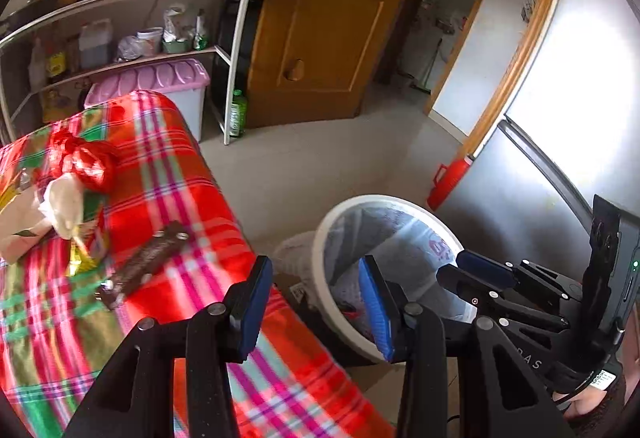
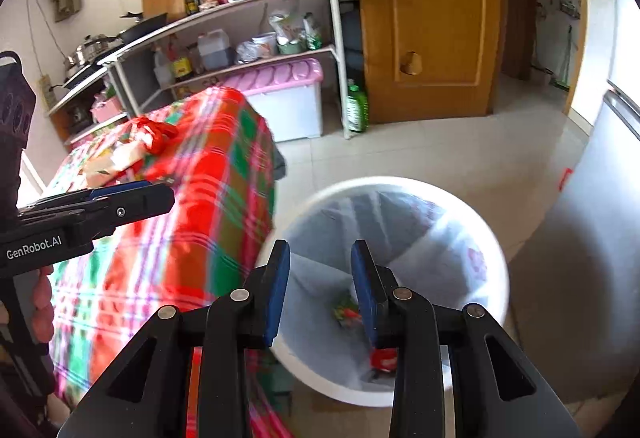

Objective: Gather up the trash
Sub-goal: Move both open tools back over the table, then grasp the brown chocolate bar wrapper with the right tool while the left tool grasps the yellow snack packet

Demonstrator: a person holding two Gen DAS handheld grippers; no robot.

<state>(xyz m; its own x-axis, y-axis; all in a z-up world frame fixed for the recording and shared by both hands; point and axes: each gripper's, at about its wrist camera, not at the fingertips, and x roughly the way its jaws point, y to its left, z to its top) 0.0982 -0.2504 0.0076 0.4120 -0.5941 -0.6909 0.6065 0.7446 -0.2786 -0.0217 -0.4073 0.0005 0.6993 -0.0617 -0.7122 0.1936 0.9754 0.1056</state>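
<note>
Near the table's right edge, a dark snack-bar wrapper [image 1: 142,264] lay left and ahead of the left gripper [image 1: 314,302], long axis pointing diagonally toward the far-right corner. Both grippers stood open and empty; the right gripper [image 2: 320,288] hung over the lined bin [image 2: 496,266], apparently holding wrappers.
</note>
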